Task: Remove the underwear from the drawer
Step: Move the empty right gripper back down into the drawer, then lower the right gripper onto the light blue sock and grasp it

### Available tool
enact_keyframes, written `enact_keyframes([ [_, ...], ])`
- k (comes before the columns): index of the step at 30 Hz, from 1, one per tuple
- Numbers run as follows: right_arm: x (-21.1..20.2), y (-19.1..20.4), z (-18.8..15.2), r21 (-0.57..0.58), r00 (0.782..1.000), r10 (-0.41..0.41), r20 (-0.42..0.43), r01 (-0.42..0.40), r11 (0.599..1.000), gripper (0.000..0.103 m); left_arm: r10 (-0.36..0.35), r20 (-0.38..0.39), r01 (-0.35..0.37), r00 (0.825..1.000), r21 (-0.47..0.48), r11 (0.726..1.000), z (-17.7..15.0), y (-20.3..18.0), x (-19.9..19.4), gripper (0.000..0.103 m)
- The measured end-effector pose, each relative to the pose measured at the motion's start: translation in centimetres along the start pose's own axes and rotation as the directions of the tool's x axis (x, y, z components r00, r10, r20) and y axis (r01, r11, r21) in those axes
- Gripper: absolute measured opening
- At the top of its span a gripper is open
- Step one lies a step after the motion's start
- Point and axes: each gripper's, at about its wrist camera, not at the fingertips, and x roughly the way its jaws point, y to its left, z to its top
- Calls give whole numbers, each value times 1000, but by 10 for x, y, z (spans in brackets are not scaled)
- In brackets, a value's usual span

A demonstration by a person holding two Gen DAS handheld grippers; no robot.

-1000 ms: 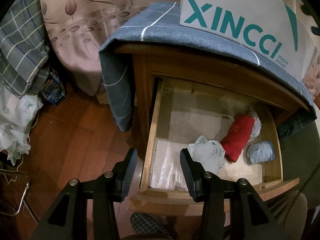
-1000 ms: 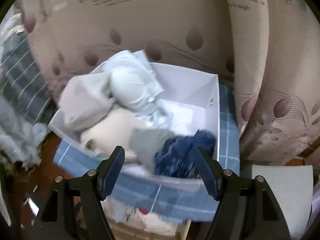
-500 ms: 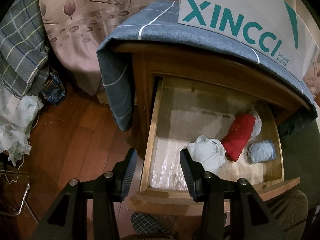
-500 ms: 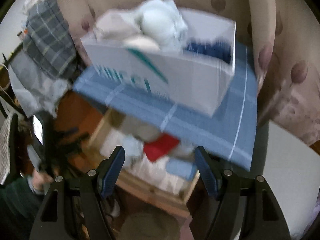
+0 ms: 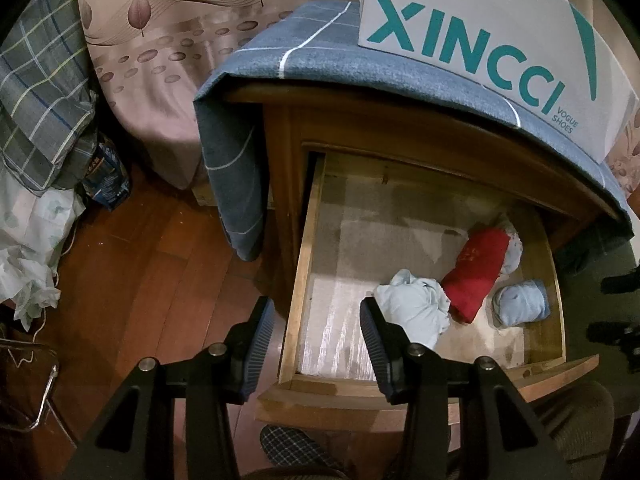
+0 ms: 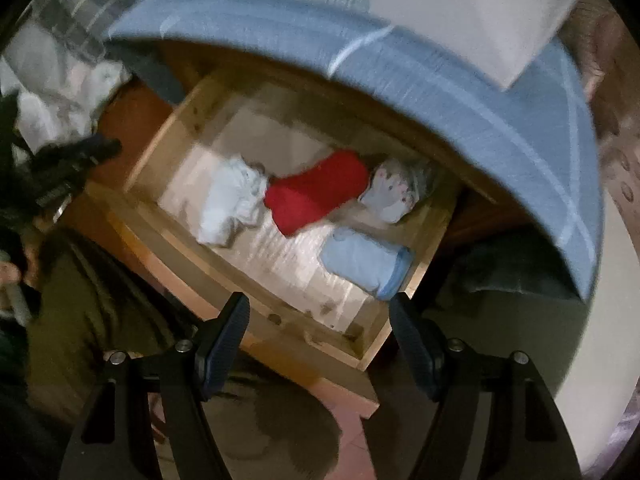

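Right wrist, blurred: drawer [image 6: 224, 276] holds 4 bundles.

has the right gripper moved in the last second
Yes. The right gripper swung down from the white shoe box toward the open drawer, jaws open.

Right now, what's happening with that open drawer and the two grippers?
A person is clearing underwear from the open drawer. Both the left gripper and right gripper are open and empty above it. Four pieces remain inside: a crumpled pale blue piece, a red roll, a patterned bundle and a light blue roll.
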Motion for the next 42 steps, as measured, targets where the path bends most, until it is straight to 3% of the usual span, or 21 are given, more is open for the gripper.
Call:
enact_keyframes([
  [12, 70, 4, 20, -181, 987, -100, -122, 77, 980, 70, -19, -8, 19, 1000, -18, 1000, 2, 3, 1, 46],
  [25, 128, 11, 24, -384, 954, -238, -182, 154, 910, 69, -43, -23, 42, 999, -48, 998, 2, 9, 5, 46],
  [32, 145, 7, 24, -420, 953, -250, -173, 158, 894, 69, -46, -27, 44, 999, -59, 997, 2, 11, 7, 46],
  [37, 151, -2, 25, -394, 957, -237, -169, 155, 906, 68, -43, -36, 41, 998, -59, 997, 2, 12, 9, 46],
  [42, 155, -9, 28, -359, 958, -234, -164, 163, 919, 55, -37, -41, 35, 998, -51, 998, 1, 10, 10, 46],
])
